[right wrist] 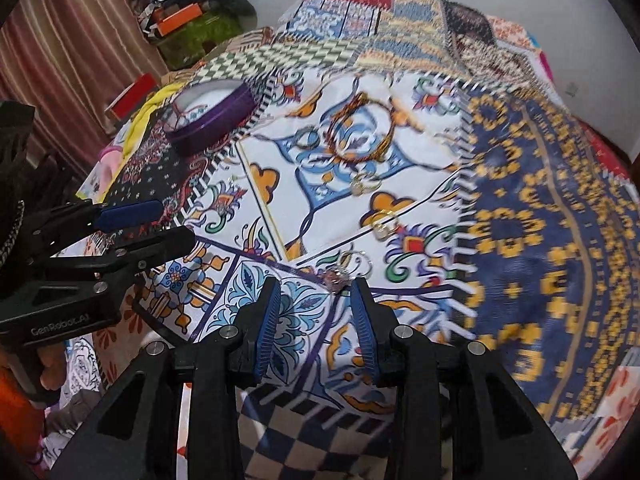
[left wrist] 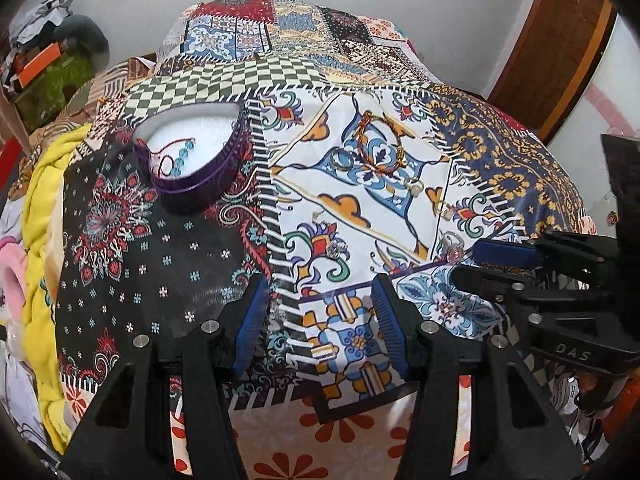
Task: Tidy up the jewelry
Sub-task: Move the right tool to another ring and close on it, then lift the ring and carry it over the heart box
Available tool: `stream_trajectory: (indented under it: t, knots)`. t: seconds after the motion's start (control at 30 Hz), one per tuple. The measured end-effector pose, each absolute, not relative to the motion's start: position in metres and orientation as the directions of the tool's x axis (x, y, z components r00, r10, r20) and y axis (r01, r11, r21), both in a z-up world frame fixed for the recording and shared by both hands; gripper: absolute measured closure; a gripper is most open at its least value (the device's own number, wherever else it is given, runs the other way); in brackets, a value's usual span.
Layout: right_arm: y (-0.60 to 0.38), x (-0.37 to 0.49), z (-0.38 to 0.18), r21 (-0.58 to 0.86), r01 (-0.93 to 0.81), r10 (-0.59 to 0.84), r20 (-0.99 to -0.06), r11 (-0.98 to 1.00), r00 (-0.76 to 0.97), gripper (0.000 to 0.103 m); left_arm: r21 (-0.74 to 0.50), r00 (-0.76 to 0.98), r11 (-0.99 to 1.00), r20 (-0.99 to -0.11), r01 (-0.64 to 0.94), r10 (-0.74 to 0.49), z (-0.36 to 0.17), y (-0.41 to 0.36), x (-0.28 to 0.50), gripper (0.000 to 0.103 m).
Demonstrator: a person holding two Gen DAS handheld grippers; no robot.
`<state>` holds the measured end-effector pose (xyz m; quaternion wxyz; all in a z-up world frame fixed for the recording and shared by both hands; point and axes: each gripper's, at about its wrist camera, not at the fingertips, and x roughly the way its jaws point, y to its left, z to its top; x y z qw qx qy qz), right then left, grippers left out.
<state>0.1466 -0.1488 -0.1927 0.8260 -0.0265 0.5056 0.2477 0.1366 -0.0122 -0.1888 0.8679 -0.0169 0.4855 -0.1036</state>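
- Right tool (right wrist: 314,286) held wide just short of a stone-set ring (right wrist: 338,276) on the bedspread (right wrist: 520,200), presumably to straddle it.
- Left tool (left wrist: 320,292) also wide, empty, waiting nearby.
- Purple heart-shaped box (left wrist: 208,184) well apart, already holding a beaded piece (left wrist: 182,156).
- Bracelet (left wrist: 380,140) and other rings loose between.

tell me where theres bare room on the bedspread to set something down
The dark floral patch between the purple heart-shaped box and the left gripper is free, as is the navy-and-yellow patch. The white panel is crowded: bracelet, rings, and the right gripper beside one ring.
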Motion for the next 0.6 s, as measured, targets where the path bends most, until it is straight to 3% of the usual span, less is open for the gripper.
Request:
stream_trajectory:
  t: [0.13,0.2,0.27,0.33,0.53,0.6]
  knots:
    - [-0.148,0.149,-0.197,0.205,-0.422,0.378,-0.845,0.883,0.378,0.076,-0.143,0.506,0.975,-0.837,0.170,-0.211,-0.192,-0.010,0.138,0.051]
    - [-0.150,0.151,-0.198,0.204,-0.411,0.372,-0.844,0.889,0.386,0.087,-0.151,0.504,0.973,-0.835,0.174,-0.220,-0.193,-0.011,0.140,0.051]
    - [-0.153,0.154,-0.199,0.216,-0.402,0.378,-0.842,0.890,0.385,0.092,-0.161,0.497,0.970,-0.836,0.180,-0.231,-0.195,-0.012,0.143,0.051]
    - [-0.156,0.156,-0.198,0.230,-0.396,0.388,-0.838,0.889,0.384,0.092,-0.151,0.496,0.971,-0.839,0.185,-0.225,-0.196,-0.015,0.145,0.052]
    - [-0.156,0.156,-0.194,0.215,-0.398,0.382,-0.829,0.892,0.408,0.092,-0.156,0.485,0.966,-0.842,0.205,-0.238,-0.201,-0.021,0.155,0.074]
    - [-0.159,0.157,-0.191,0.219,-0.394,0.386,-0.823,0.893,0.417,0.092,-0.149,0.484,0.969,-0.845,0.197,-0.228,-0.203,-0.022,0.159,0.076]
